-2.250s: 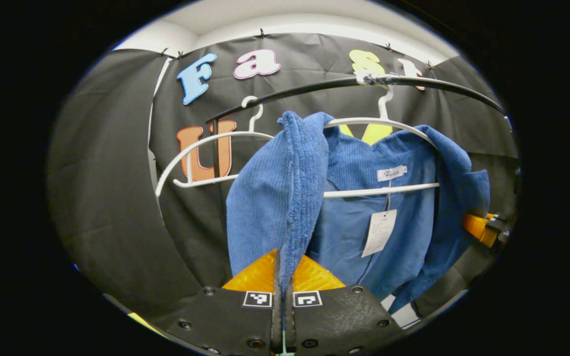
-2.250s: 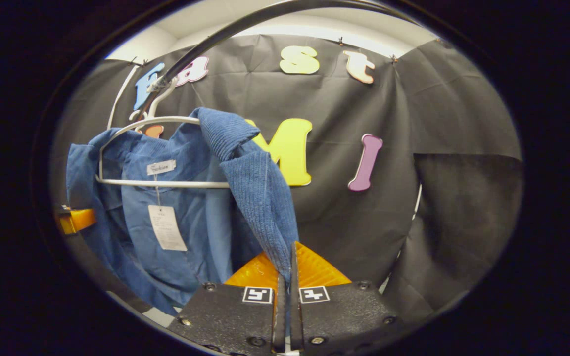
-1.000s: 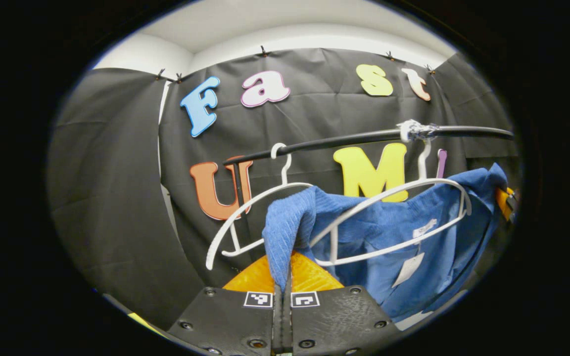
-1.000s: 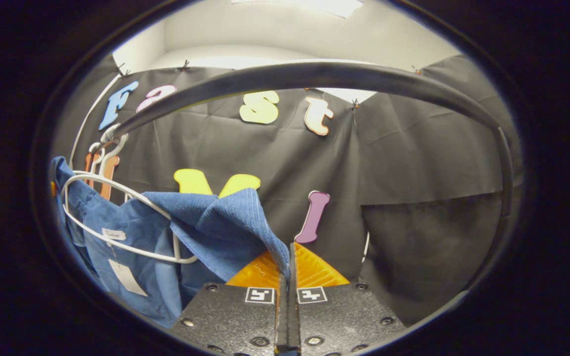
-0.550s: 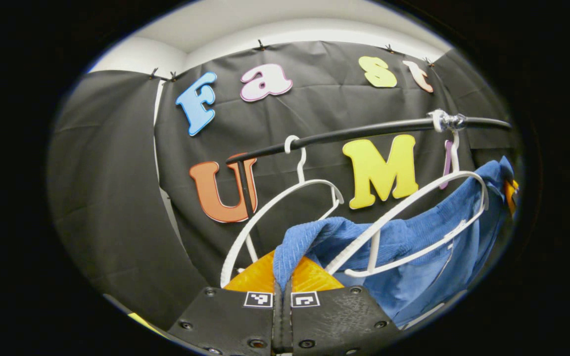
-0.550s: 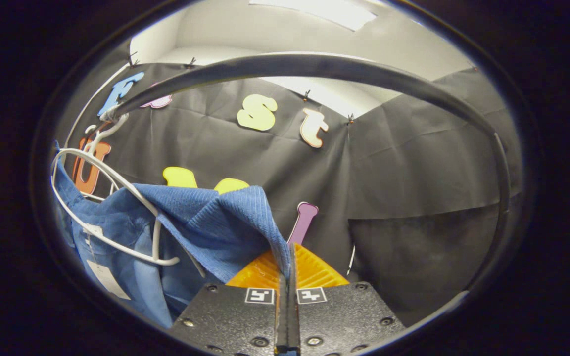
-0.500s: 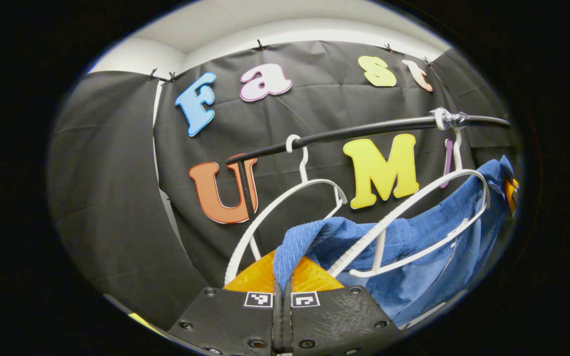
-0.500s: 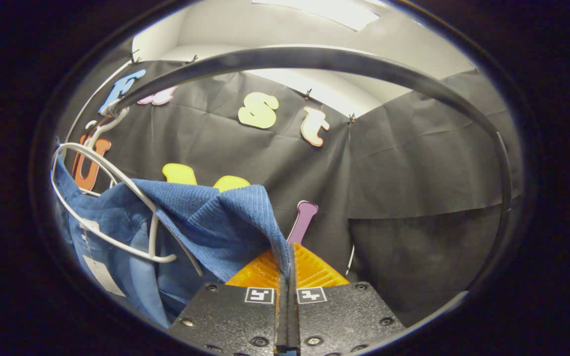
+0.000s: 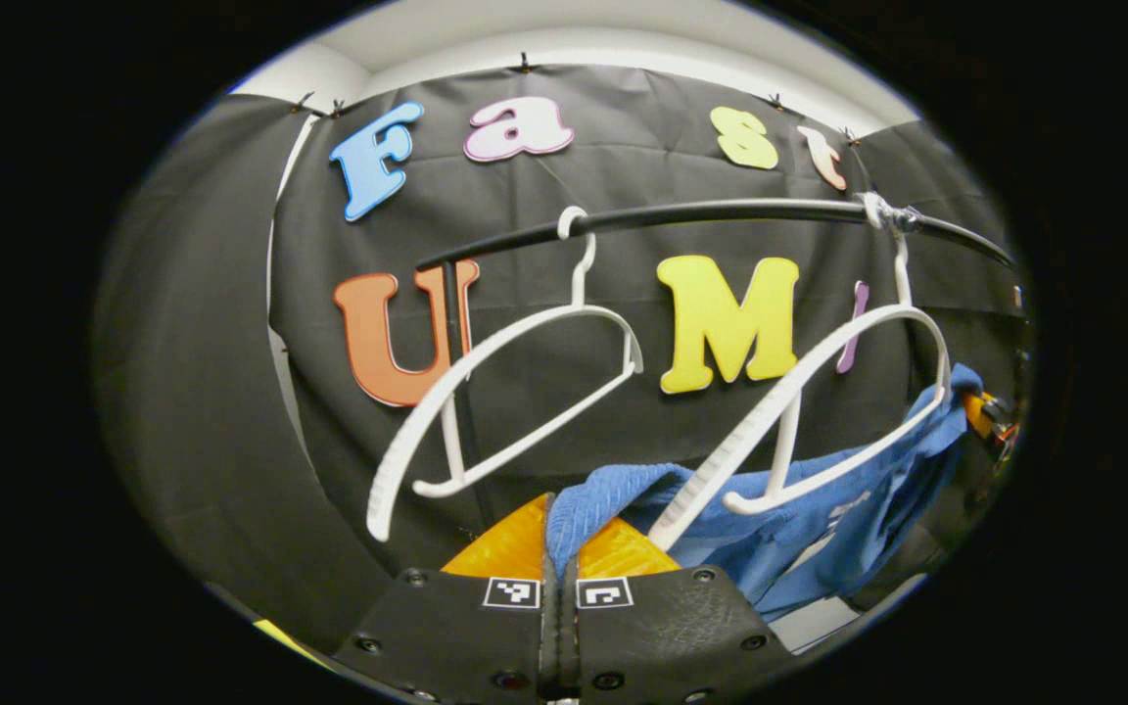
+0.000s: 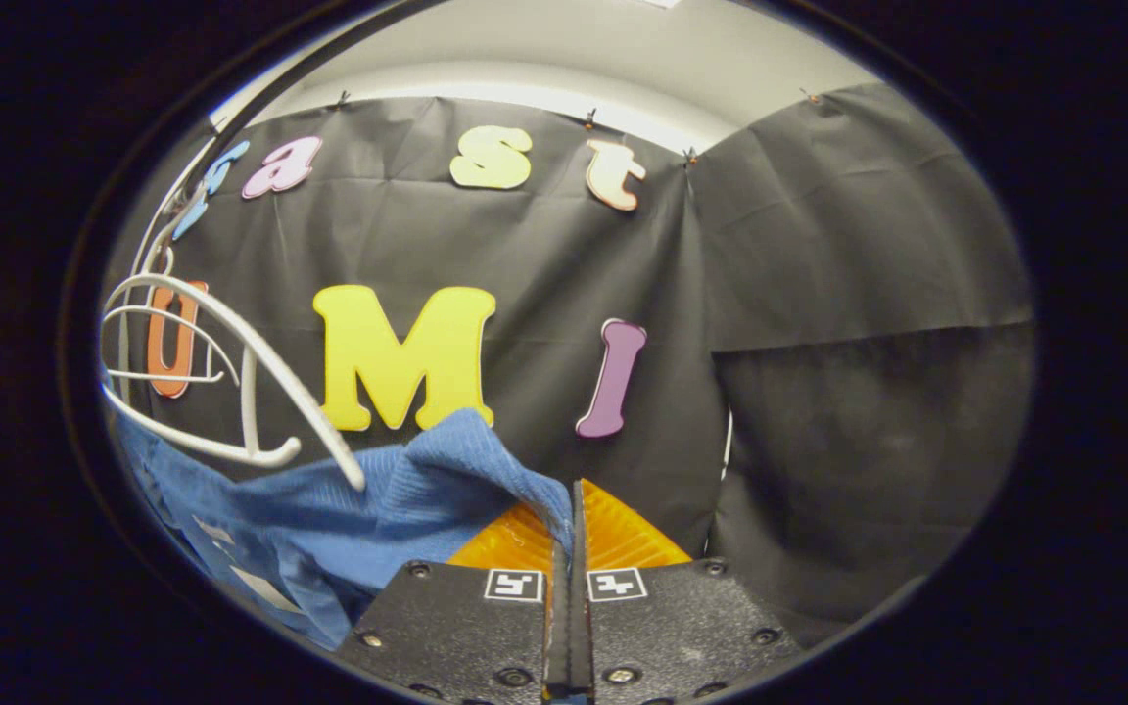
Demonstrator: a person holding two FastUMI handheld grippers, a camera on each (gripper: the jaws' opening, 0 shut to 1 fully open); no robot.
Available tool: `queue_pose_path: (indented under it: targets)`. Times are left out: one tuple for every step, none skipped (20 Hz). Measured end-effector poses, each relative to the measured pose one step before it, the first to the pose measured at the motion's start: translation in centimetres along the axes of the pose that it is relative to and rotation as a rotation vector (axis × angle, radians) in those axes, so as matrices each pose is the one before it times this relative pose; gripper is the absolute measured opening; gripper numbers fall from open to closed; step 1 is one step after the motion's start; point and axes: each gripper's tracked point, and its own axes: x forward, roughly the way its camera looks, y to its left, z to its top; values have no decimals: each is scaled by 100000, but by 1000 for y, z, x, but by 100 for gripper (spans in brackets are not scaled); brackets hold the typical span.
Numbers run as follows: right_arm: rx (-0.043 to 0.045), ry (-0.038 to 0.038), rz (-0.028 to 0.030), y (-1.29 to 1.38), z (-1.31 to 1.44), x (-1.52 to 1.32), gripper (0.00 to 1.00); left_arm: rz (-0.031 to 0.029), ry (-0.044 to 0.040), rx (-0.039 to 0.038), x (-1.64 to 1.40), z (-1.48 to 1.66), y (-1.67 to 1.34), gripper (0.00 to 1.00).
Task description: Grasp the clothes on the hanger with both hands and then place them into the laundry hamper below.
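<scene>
Now the left hand-held gripper [image 9: 558, 548] is closed, both fingers pinching one bunched end of the blue garment [image 9: 819, 499]. From that pinch, in the left gripper view, the cloth runs rightward and slightly upward as a long sagging band, its far end reaching the other hand-held gripper at the view's right edge, of which little can be made out. The garment's long axis thus lies roughly level between the two grips, parallel to the black rail [image 9: 721, 211] above it.

Two white hangers hang from that rail. The left hanger [image 9: 505, 392] is bare and tilted, its near arm swung down toward the camera. The right hanger [image 9: 819, 411] is also tilted; its lower bar and near arm tip lie just over the blue cloth, and whether they still touch it cannot be told. The garment sits below the hanger's curved shoulder rather than draped over it.

In the right gripper view, the right hand-held gripper [image 10: 570, 548] is likewise clamped shut on a ridged fold of the blue garment [image 10: 378, 519], which stretches away to the left and downward beneath the white hanger [image 10: 241, 382]. A pale tag [image 10: 256, 587] shows on the cloth's lower part.
</scene>
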Motion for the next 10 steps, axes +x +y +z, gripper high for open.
queue_pose_path:
  targets:
    - [-934, 969, 523, 221, -566, -190, 4, -316, 824, 128, -1, -679, -322, 5]
    - [-350, 854, 913, 196, -558, -26, 4, 58, 666, 77, -38, -585, -182, 0]
    - [-22, 1256, 797, 279, -421, -157, 4, 17, 843, -685, -54, -672, -179, 0]
    - [517, 1117, 326, 141, -328, -99, 4, -52, 746, -1167, -86, -552, -99, 0]
    - [517, 1078, 367, -40, -288, -200, 4, 82, 869, -1541, -146, -503, -172, 0]
    - [525, 891, 179, -5, -264, -213, 4, -41, 624, -1384, -167, -567, -142, 0]
    - [210, 925, 812, 112, -486, -99, 4, 42, 388, -753, -315, -372, -306, 0]
    - [-87, 951, 964, 184, -257, 156, 4, -35, 194, -169, -358, -403, -250, 0]
    - [-248, 754, 1253, 181, -203, -125, 3, -155, 367, -66, -225, -396, -283, 0]
    - [-290, 586, 1251, 276, -201, -151, 3, -248, 431, 189, -342, -368, -367, 0]
